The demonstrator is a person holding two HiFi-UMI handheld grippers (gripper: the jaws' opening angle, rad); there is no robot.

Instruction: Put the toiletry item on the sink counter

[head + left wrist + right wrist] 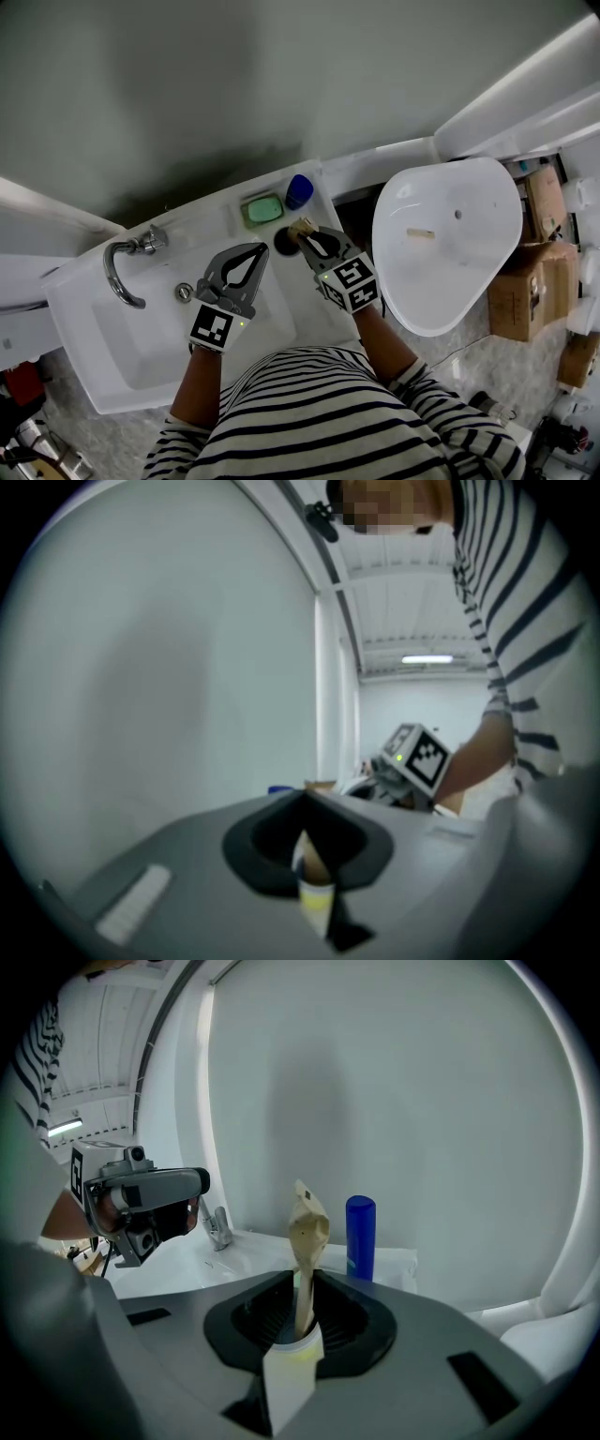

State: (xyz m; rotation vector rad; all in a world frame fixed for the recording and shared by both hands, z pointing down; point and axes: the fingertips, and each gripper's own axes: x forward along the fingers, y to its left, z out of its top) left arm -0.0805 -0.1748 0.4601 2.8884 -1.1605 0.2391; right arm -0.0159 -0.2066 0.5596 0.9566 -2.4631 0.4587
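Observation:
A crumpled tan toiletry tube (307, 1232) stands upright between the jaws of my right gripper (298, 1330), which is shut on its lower end. In the head view that gripper (304, 234) holds the tube (302, 225) over the right end of the white sink counter (211, 220), just in front of a blue bottle (299, 190). My left gripper (255, 251) hangs over the basin, shut, with nothing in it; in its own view the jaws (311, 864) meet tip to tip.
A green soap dish (262, 208) sits left of the blue bottle (360, 1237). A dark round spot (284, 242) lies by the tube. The chrome faucet (122, 267) is at the left; a white toilet (445, 244) and cardboard boxes (525, 281) are at the right.

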